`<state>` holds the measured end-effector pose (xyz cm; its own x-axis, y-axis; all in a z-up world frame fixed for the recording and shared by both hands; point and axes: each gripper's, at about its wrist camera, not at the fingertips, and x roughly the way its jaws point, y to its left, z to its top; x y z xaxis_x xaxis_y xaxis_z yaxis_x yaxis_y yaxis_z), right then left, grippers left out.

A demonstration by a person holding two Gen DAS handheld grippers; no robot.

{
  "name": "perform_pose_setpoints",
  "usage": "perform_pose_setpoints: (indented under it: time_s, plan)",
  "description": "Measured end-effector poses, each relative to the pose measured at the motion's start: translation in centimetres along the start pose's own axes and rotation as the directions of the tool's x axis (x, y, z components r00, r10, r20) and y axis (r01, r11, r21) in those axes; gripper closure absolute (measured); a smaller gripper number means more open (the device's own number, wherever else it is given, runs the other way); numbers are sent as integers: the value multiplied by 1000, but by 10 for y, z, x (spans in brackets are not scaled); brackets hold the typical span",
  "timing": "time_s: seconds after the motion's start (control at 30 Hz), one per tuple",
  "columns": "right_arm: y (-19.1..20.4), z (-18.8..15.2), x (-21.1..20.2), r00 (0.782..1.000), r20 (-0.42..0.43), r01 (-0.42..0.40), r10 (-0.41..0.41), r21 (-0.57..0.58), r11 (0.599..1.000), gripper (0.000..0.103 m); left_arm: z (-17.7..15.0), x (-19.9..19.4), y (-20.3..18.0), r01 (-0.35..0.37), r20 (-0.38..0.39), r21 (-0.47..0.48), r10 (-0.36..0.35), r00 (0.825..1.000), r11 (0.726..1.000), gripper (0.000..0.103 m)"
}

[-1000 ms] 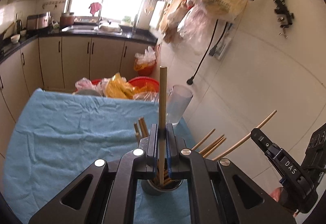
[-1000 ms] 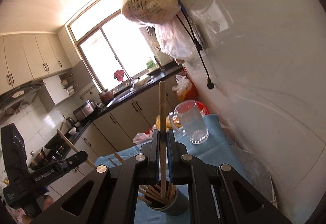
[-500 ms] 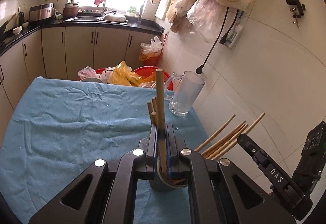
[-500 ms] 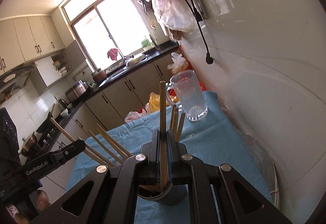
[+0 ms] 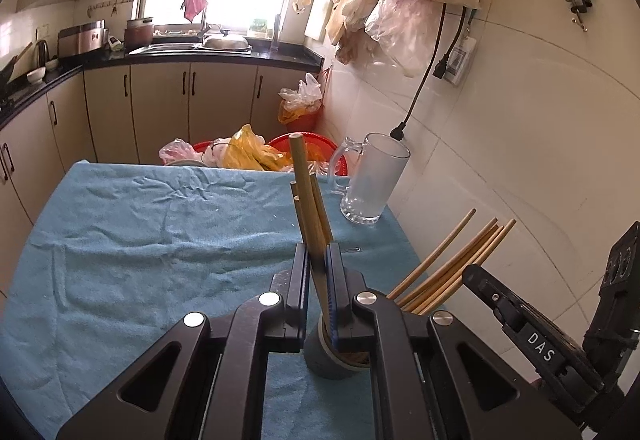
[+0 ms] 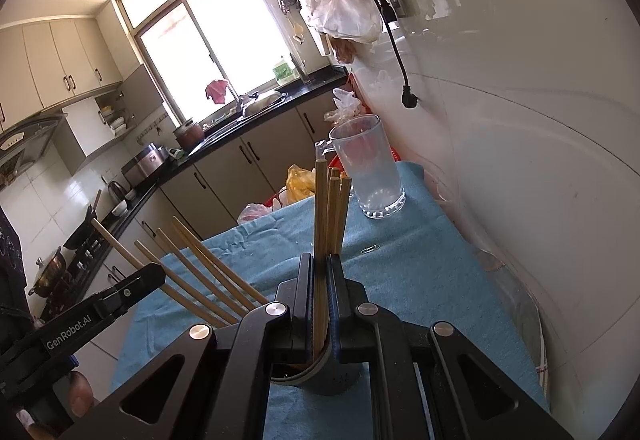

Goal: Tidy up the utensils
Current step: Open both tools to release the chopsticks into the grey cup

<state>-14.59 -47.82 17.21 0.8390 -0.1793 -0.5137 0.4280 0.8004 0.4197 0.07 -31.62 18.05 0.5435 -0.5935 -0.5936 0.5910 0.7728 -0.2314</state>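
Note:
A grey cup (image 5: 334,366) (image 6: 328,380) stands on the blue cloth (image 5: 140,240), close under both grippers. My left gripper (image 5: 317,254) is shut on one wooden chopstick (image 5: 305,196); its top tilts left and its lower end reaches into the cup. In the right wrist view my right gripper (image 6: 320,262) is shut on another upright chopstick (image 6: 320,208), whose lower end is also in the cup. Several more chopsticks (image 5: 452,260) (image 6: 204,272) lean out of the cup. The cup's inside is mostly hidden by the jaws.
A glass mug (image 5: 372,180) (image 6: 370,168) stands at the far right corner of the cloth, by the tiled wall. A paper clip (image 6: 370,249) lies on the cloth. Red basins with plastic bags (image 5: 248,156) sit behind the table. Kitchen cabinets stand beyond.
Both grippers have sunk toward the cup with their chopsticks still held. The cup and the leaning chopsticks now show more fully, and the left chopstick's top has tilted left.

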Motion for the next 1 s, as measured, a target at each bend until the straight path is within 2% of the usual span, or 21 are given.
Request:
perform_pose_setpoints:
  time_s: [0.5, 0.57, 0.63, 0.77, 0.83, 0.93, 1.0]
  plan:
    - [4, -2, -7, 1000, 14, -3, 4, -6, 1000, 95, -2, -3, -1, -25, 3, 4, 25, 1000, 1000, 94]
    - [5, -3, -11, 1000, 20, -1, 1, -5, 1000, 95, -2, -4, -1, -33, 5, 4, 33, 999, 999, 82]
    - [3, -2, -15, 1000, 23, 1, 0, -6, 1000, 95, -3, -7, 0, -45, 18, 0, 45, 999, 999, 75]
    - [2, -2, -25, 999, 35, 5, -5, 1, 1000, 95, -3, -11, 1, -51, 16, -1, 51, 999, 999, 73]
    - [3, -2, -30, 999, 40, 7, -7, 2, 1000, 93, -4, -13, 2, -60, 16, 1, 60, 998, 998, 68]
    - [2, -2, -39, 998, 54, 13, -14, 11, 1000, 80, -5, -17, 3, -74, 28, -3, 74, 997, 997, 65]
    - [1, -1, -44, 998, 65, 18, -19, 12, 1000, 77, -7, -21, 4, -82, 33, -5, 82, 996, 997, 63]
